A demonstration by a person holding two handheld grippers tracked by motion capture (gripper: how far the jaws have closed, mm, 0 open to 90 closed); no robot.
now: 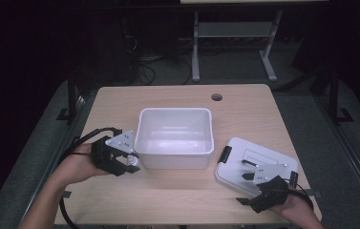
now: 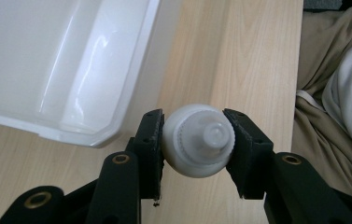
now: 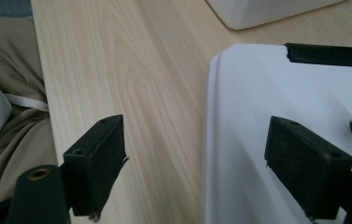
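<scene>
Pinched in my left hand-held gripper (image 2: 197, 144), a small white bottle (image 2: 198, 146), probably capped, hangs just beside the white bin (image 1: 174, 138). Its round sides could slip. My right hand-held gripper (image 3: 194, 163) stands spread over the lid (image 3: 276, 121) on the counter (image 3: 131, 70).

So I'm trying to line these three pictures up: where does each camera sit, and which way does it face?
High view: above the person's side, looking forward and down on the table; forearms and both grippers, left gripper, right gripper.
Left gripper view: on that gripper, looking along its jaws, shut on a small white bottle beside the white bin.
Right gripper view: on that gripper, open jaws straddling the white lid's edge.
Shared: all three show the bin and the wooden tabletop.
</scene>
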